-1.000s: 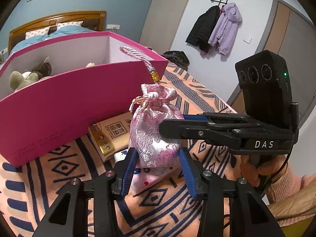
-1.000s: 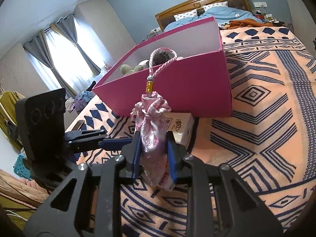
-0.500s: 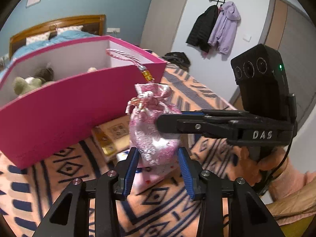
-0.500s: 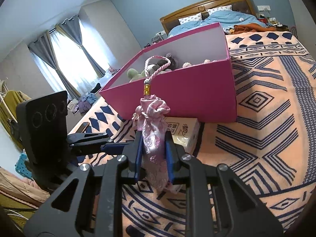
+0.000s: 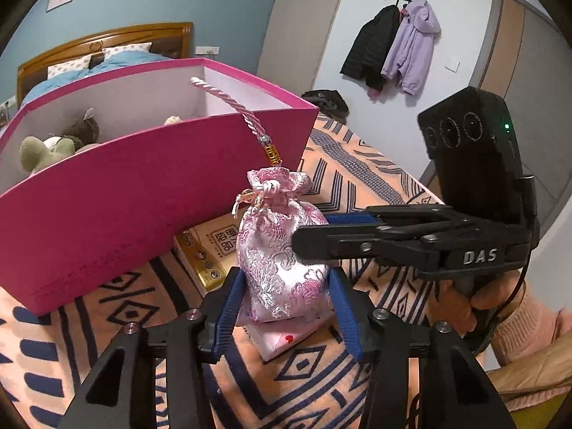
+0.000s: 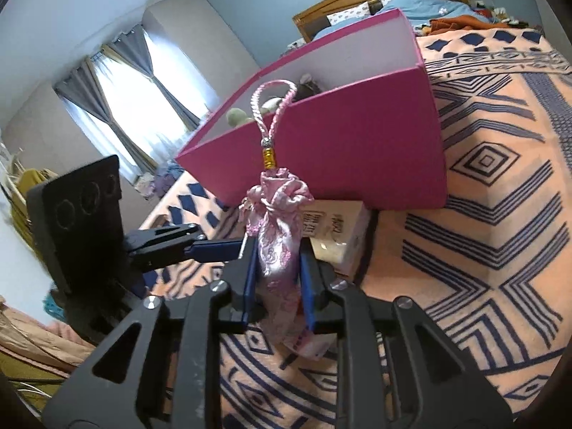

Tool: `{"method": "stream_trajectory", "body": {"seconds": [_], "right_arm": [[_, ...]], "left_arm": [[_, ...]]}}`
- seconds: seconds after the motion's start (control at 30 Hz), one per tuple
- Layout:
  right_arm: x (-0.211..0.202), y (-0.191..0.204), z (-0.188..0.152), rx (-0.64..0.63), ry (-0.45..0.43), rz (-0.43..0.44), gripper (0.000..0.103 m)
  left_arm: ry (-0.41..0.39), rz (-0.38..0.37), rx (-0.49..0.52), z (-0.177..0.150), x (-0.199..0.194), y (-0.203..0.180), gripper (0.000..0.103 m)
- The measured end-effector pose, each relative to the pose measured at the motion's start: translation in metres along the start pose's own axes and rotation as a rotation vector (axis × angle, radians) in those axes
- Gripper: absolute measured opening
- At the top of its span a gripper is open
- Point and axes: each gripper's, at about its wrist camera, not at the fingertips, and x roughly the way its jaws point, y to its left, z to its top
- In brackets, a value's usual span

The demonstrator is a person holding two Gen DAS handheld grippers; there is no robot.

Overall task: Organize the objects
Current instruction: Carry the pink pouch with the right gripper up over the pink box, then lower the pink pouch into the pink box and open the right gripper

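A pink brocade pouch (image 5: 282,250) with a twisted cord loop (image 5: 228,103) stands upright just above the patterned bedspread. My right gripper (image 6: 278,254) is shut on its body, coming in from the right in the left wrist view (image 5: 314,230). My left gripper (image 5: 286,279) straddles the pouch's lower part. Its jaws are opening, and its blue pads (image 5: 232,296) stand slightly off the fabric. Close behind the pouch (image 6: 279,250) is a big pink box (image 5: 143,186) holding plush toys (image 5: 39,146).
A tan carton (image 5: 214,246) with gold print lies against the pink box's (image 6: 357,136) front wall. A flat pink packet (image 5: 286,339) with a red heart lies under the pouch. A hand in a pink sleeve (image 5: 479,304) holds the right gripper. Bedspread (image 6: 482,250) stretches to the right.
The left jaws have spread a little wider around the pouch. The right gripper stays clamped on it. Both views have shifted only slightly.
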Motion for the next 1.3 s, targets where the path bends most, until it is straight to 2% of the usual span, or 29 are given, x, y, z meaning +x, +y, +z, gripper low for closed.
{"method": "stream_trajectory", "body": {"seconds": [0.1,0.13,0.3,0.4,0.5,0.77,1.0,1.3], "right_arm": [[-0.009,0.000,-0.002,0.004,-0.019,-0.039,0.039],[-0.012,0.000,-0.002,0.006,-0.025,-0.040,0.041],[-0.009,0.010,-0.008,-0.021,-0.010,-0.042,0.040],[-0.004,0.013,-0.008,-0.025,-0.005,-0.041,0.029],[-0.007,0.017,-0.006,-0.040,-0.014,-0.041,0.027],[-0.027,0.034,0.009,-0.103,-0.074,-0.047,0.026],[-0.033,0.042,0.026,-0.134,-0.106,-0.049,0.027],[-0.039,0.047,0.054,-0.148,-0.164,-0.032,0.034]], "left_arm": [[0.002,0.000,-0.009,-0.002,0.000,0.000,0.049],[0.000,0.001,-0.011,-0.002,0.000,0.000,0.049],[0.003,0.017,-0.006,-0.006,0.000,-0.004,0.049],[-0.007,0.024,-0.001,-0.005,-0.004,-0.006,0.047],[-0.025,0.019,0.001,-0.001,-0.010,-0.009,0.046],[-0.099,0.038,0.026,0.014,-0.029,-0.020,0.045],[-0.139,0.062,0.020,0.029,-0.039,-0.015,0.043],[-0.198,0.117,0.029,0.056,-0.050,-0.006,0.041]]}}
